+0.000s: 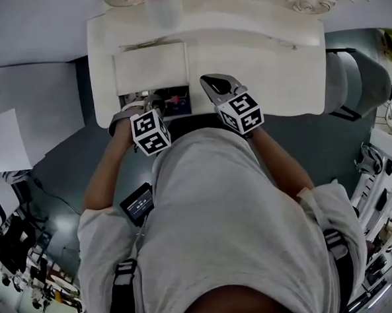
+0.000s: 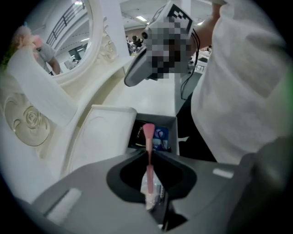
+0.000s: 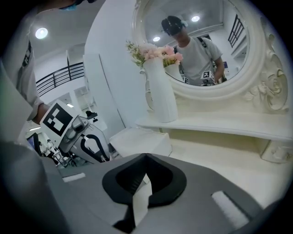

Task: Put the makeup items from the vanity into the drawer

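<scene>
My left gripper (image 2: 149,154) is shut on a thin pink makeup stick (image 2: 149,133) that points forward over the open drawer (image 2: 175,132) of the white vanity (image 1: 269,55). A blue item (image 2: 160,137) and other small pieces lie inside the drawer. In the head view the left gripper (image 1: 135,107) hangs at the drawer (image 1: 179,102), under the vanity's front edge. My right gripper (image 1: 206,80) lies over the vanity top just right of the drawer. It is shut with nothing in it (image 3: 146,155).
A white vase of pink flowers (image 3: 160,91) stands on the vanity shelf below the oval mirror (image 3: 206,41). A grey chair (image 1: 357,83) sits at the vanity's right end. The person's torso is close against the vanity front.
</scene>
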Demonstrator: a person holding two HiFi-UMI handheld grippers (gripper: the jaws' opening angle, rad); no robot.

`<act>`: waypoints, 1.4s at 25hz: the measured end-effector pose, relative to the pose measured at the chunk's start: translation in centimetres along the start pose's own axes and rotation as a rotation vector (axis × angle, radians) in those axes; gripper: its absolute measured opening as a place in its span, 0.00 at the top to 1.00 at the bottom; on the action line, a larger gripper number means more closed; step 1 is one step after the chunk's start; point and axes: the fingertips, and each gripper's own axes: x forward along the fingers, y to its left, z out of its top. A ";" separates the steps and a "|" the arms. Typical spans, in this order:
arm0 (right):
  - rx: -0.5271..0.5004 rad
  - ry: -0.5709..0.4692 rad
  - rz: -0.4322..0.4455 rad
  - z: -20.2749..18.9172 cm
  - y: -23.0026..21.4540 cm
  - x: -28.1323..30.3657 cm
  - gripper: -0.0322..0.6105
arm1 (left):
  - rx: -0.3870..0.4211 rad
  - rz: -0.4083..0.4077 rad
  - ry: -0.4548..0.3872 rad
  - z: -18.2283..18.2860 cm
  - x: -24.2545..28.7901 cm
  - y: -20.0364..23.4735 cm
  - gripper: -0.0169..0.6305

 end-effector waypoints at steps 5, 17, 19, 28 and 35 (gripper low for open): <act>0.054 -0.018 -0.072 -0.2 0.8 0.3 0.95 | 0.108 -0.056 0.013 -1.8 0.9 -0.9 0.90; 0.129 -0.056 -0.210 -1.2 1.4 -2.3 0.95 | 0.114 -0.082 -0.051 -1.6 2.6 -2.2 0.87; 0.139 -0.058 -0.214 -1.8 1.9 -3.0 0.95 | 0.103 -0.072 -0.051 -1.5 2.3 -2.6 0.84; 0.079 -0.127 -0.186 -1.1 1.0 -5.8 0.95 | 0.006 0.165 -0.067 1.8 -0.7 -0.1 0.78; 0.033 -0.251 -0.231 1.1 0.0 -13.1 0.95 | -0.097 0.359 -0.235 11.2 -4.4 -1.4 0.91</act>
